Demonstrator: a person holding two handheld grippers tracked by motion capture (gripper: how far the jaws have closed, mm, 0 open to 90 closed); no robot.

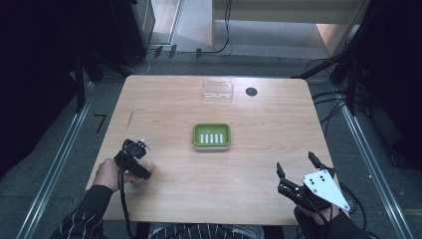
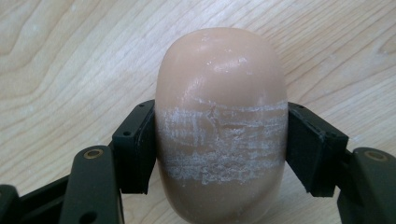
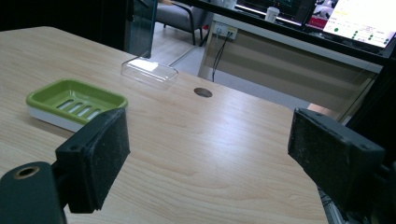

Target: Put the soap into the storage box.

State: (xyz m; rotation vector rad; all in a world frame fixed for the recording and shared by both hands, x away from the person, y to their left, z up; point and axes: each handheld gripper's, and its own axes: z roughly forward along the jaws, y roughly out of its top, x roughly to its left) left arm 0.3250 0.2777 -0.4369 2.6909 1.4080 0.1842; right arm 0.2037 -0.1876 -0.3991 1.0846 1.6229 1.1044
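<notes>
near the table's [image 1: 164, 199] front left corner, the left gripper [image 1: 133, 158] points down at the wood with its jaws clamped on a bar of soap [image 2: 220, 126], a smooth peach-coloured oval. in the left gripper view the black pads [image 2: 138, 147] press both long sides of the bar, across a band of whitish scuff marks, and the wood grain shows all round it; whether the bar rests on the table or is just off it cannot be told. so the grasp looks done, and the carry looks not yet made.

toward the middle of the table sits a green soap dish [image 1: 212, 136] with a slotted floor and a white base, nothing in it, well apart from the soap. it seems the likely place for the bar. near the back edge lies a clear plastic lid [image 1: 217, 91], with a small dark round hole [image 1: 251, 91] in the table just beside it.

by the front right corner the right gripper [image 1: 298, 170] hangs with its jaws spread wide and nothing between them, aimed toward the dish and lid.

what is left, by my reading: lift the soap, bring it across to the dish, set it in, perhaps cover it.
</notes>
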